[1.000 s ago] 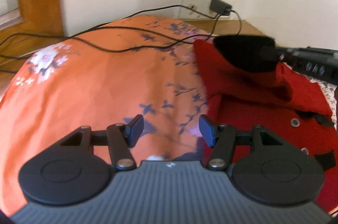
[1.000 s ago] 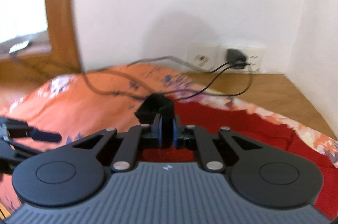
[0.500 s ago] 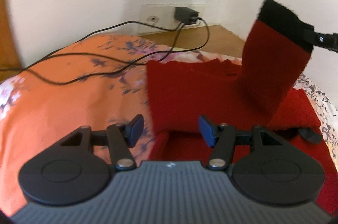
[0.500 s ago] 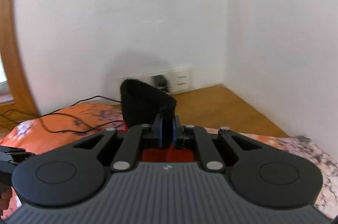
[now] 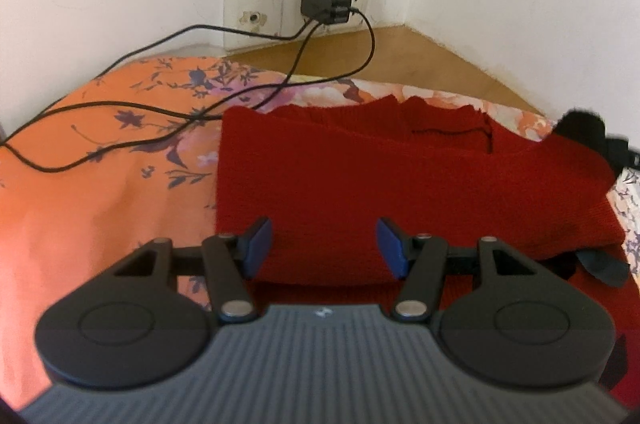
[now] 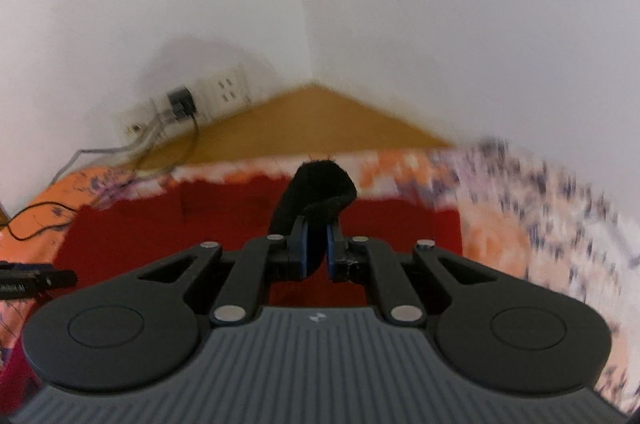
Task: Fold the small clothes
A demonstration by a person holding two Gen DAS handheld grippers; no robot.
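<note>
A red knit sweater (image 5: 384, 176) lies partly folded on an orange floral bedsheet (image 5: 92, 192). Its black sleeve cuff (image 6: 318, 194) is pinched between the blue pads of my right gripper (image 6: 316, 250), which is shut on it. In the left wrist view that cuff (image 5: 580, 128) shows at the sweater's far right edge. My left gripper (image 5: 324, 248) hovers open just above the sweater's near folded edge, with nothing between its fingers. The sweater (image 6: 240, 220) fills the middle of the right wrist view, which is motion-blurred.
Black cables (image 5: 168, 116) run across the sheet from a charger (image 5: 324, 6) plugged into wall sockets. A wooden ledge (image 5: 400, 60) lines the corner behind the bed. White walls close in behind and to the right. A black strap (image 5: 604, 266) lies at the sweater's right.
My right gripper carried the cuff from high in the air down and across to the sweater's right side, laying the sleeve over. My left gripper swung rightward over the sweater.
</note>
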